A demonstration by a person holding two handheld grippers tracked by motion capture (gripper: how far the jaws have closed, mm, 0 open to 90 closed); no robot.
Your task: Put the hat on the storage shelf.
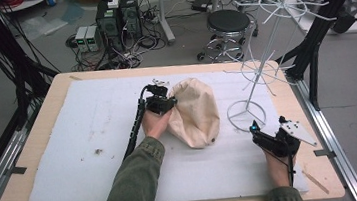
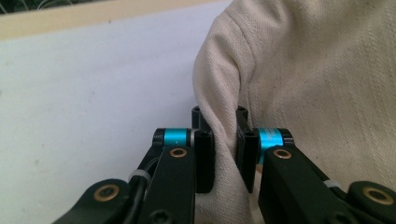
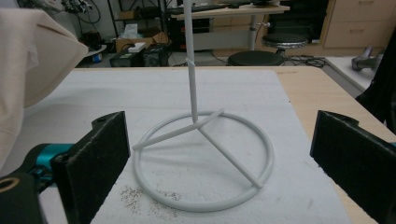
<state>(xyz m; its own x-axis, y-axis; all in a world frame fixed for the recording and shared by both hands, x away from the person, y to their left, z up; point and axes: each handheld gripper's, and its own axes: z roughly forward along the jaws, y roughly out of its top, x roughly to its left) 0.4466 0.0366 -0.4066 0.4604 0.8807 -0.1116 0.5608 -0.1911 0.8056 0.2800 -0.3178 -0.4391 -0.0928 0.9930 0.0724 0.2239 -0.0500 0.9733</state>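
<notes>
so the bag (image 1: 195,111) sits mid-surface (image 1: 45,144), wire stand (image 1: 264,71) at its 3 o'clock, stools (image 1: 229,25) at 12.

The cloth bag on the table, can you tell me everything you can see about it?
The cloth bag is cream-coloured and looks like thick woven cotton, with a stitched seam along one edge. It is puffed into a rounded, crumpled lump, lying on the white mat near the table's middle, left of the white wire stand. A small dark spot shows near its lower end. The left gripper has shut its black jaws on a fold at its left side, pinching the fabric. The stand seems not to touch it.
</notes>
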